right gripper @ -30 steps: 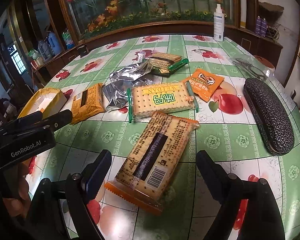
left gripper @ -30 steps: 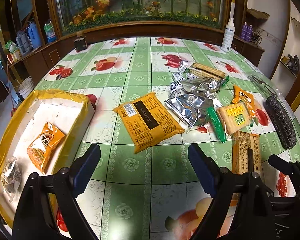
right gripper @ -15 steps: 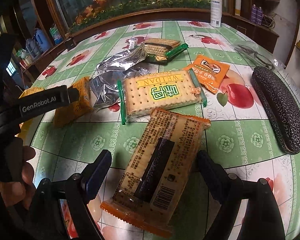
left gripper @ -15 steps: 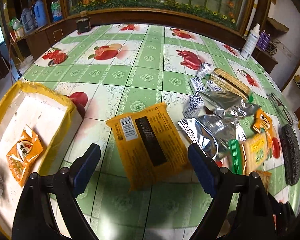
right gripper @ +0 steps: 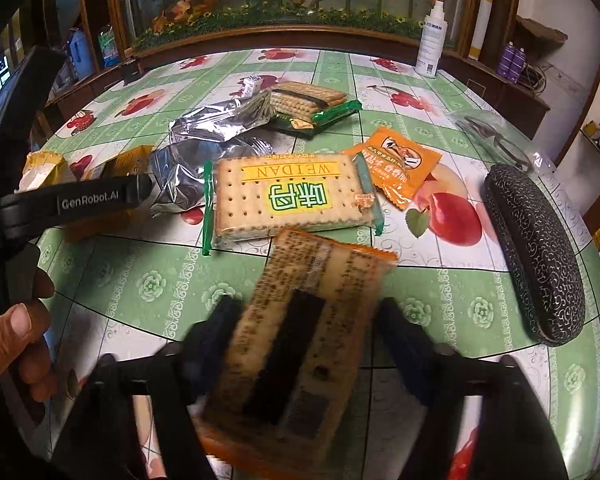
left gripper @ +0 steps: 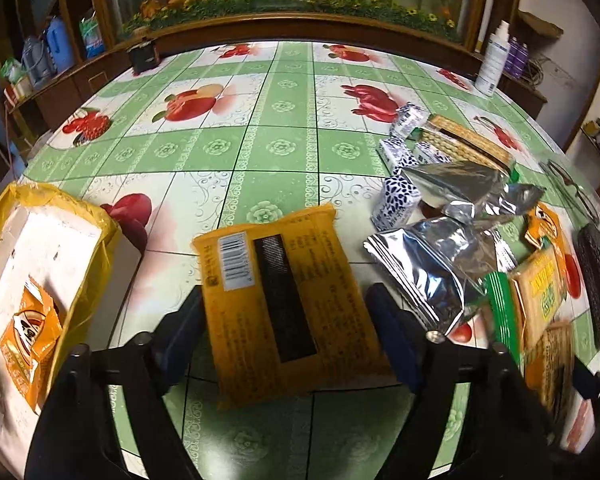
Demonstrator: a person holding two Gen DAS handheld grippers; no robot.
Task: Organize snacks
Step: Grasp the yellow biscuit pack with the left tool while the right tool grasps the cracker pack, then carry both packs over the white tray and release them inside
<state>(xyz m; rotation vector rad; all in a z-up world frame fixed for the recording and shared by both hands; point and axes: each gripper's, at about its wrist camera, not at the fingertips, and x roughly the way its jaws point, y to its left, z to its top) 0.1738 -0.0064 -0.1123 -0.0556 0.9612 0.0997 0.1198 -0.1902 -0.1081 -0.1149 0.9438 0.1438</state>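
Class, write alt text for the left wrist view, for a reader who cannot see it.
The left gripper straddles a yellow snack packet lying on a green fruit-print tablecloth, fingers open on either side. A yellow-lined box holding an orange sachet sits left; silver bags and crackers lie right.

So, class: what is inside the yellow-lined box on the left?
The yellow-lined box holds a small orange sachet on its white floor, with something greyish at the frame's edge. The box's near end is out of view.
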